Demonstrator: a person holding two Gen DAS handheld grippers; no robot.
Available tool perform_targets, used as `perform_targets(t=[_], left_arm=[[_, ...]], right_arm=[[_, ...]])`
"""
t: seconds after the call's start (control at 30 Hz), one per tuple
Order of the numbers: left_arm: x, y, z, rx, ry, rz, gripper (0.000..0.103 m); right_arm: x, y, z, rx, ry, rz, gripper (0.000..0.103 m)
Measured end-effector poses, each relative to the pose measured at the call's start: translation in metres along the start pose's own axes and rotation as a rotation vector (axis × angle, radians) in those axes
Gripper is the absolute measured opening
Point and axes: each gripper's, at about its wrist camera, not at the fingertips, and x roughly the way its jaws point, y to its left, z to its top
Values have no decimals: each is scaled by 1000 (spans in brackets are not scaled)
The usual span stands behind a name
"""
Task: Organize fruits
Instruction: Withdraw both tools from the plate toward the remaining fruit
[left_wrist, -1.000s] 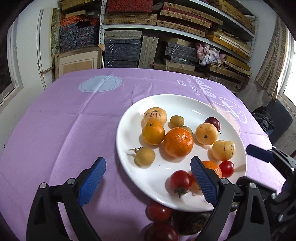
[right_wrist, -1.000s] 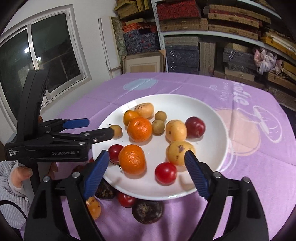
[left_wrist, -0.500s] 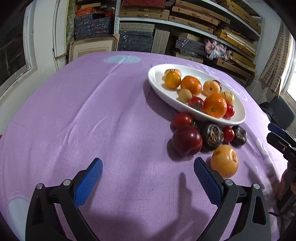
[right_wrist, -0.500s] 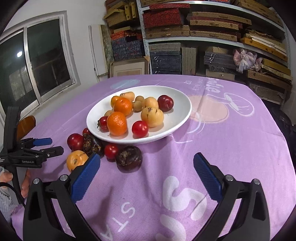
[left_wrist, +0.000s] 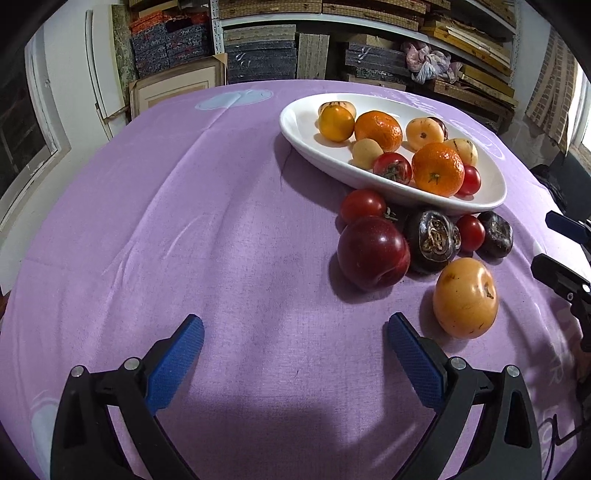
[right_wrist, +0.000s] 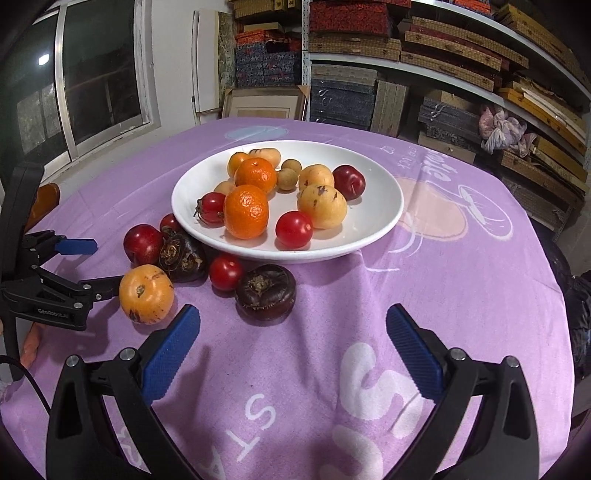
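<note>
Purple-clothed tabletop (right_wrist: 461, 295) spreads under both my claws; the white plate (right_wrist: 373, 221) of fruits sits ahead of my right claw (right_wrist: 291, 347), ahead-right of my left claw (left_wrist: 295, 354). Both stand wide apart, empty (nothing between the pads). The orange persimmon (left_wrist: 465, 297) lies just right of my left claw.

A storeroom with a table

Behind the table (right_wrist: 461, 266), metal shelves (right_wrist: 424, 70) hold stacked flat boxes (right_wrist: 343, 99); a window (right_wrist: 85, 74) is to the shelves' left.
</note>
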Motion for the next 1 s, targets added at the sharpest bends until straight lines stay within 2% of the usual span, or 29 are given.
perform_targets(t=[0.1,0.3,0.37,0.47,0.63,0.67,0.73,0.8,0.9,0.97,1.0], left_arm=[[0,0,0,0,0,0,100],[0,0,0,0,0,0,100],[0,0,0,0,0,0,100],[0,0,0,0,0,0,100],[1,0,0,0,0,0,100],[1,0,0,0,0,0,100],[1,0,0,0,0,0,100],[1,0,0,0,0,0,100],[1,0,0,0,0,0,100],[1,0,0,0,0,0,100],[1,0,0,0,0,0,100]], right_arm=[[9,9,7,-67,19,-87,99],[28,17,14,-105,64,-63,99],[36,16,17,-111,77,-84,99],[41,7,21,-98,81,-137,99],[21,-29,11,-5,68,-186,99],[14,-36,9,23,51,-167,99],[3,-43,8,85,5,-35,99],[1,-37,10,87,-9,40,99],[8,-16,12,-18,1,24,99],[10,-9,12,-44,7,32,94],[11,-5,13,-51,3,32,82]])
